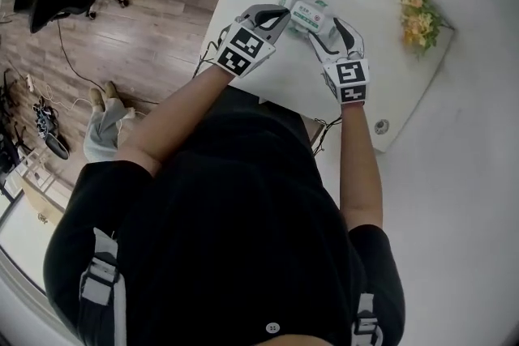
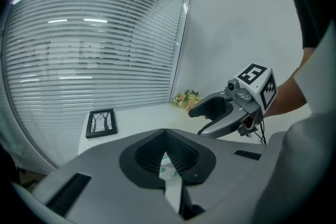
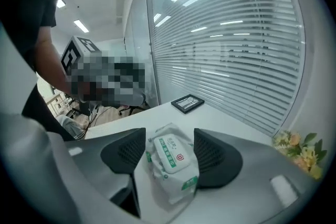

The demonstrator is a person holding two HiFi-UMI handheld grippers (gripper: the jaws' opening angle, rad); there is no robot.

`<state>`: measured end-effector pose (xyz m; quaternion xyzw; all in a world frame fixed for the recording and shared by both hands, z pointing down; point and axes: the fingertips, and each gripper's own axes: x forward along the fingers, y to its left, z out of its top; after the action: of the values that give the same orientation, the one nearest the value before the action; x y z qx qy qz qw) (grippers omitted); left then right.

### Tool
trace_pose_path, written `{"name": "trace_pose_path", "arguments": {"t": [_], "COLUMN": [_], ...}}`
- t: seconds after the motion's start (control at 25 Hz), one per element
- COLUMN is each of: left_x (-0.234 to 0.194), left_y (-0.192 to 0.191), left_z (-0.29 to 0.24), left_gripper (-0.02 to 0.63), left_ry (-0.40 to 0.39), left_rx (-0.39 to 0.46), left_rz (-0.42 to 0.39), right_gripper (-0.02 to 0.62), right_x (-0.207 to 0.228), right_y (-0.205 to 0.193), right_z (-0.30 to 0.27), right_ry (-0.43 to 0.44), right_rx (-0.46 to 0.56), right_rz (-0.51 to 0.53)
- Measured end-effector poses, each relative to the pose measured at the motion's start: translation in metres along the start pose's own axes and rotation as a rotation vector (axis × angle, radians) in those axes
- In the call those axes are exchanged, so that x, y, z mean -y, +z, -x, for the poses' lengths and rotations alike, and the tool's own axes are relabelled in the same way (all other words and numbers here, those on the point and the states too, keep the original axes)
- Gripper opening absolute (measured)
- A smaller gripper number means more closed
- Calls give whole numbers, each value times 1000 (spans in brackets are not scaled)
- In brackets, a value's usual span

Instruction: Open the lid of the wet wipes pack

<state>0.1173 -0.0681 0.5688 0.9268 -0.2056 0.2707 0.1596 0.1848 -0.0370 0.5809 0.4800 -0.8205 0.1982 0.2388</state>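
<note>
Centrally, the right gripper (image 3: 170,153) is bracketing the wet wipes pack (image 3: 176,181) across its width, its jaws standing apart with both pads pressing on the crinkled film sides. The left gripper (image 2: 167,159) is pinching its jaws together on a thin white-and-green edge of the same pack; which edge cannot be told. The pack is lying lid-up on the white table (image 1: 276,89), between the two grippers, and its rigid white lid (image 3: 169,150) is looking closed. Judged by appearance, the pack is behaving as a light, soft, slippery pouch that is yielding under pressure. The body is therefore best braced low on its sides and the stiff lid taken at its free front lip. Farther out, a picture frame (image 2: 101,123) and flowers (image 3: 299,147) are resting on the table, well apart from the pack.
</note>
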Motion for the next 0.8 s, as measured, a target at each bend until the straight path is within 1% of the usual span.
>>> {"name": "trace_pose_path", "arguments": {"t": [0.12,0.36,0.56,0.68,0.8], "left_x": [-8,-17,-19,-21,-21], "left_y": [-19,-55,-75,-83,-87], "left_z": [-12,-34,-48,-53,-59], "left_gripper": [5,5,5,5,5], "left_ry": [27,54,55,49,45], "left_rx": [-35,-107,-144,-160,-170], "left_rz": [35,103,140,160,162], "right_gripper": [285,285,296,296,296], "right_x": [0,-1,-5,-6,-5], "right_y": [-15,-41,-57,-63,-67], "right_z": [-19,-52,-66,-72,-75], "right_ry": [34,69,87,87,86], "right_rx": [-54,-163,-240,-263,-283], "right_rz": [38,129,169,185,212]}}
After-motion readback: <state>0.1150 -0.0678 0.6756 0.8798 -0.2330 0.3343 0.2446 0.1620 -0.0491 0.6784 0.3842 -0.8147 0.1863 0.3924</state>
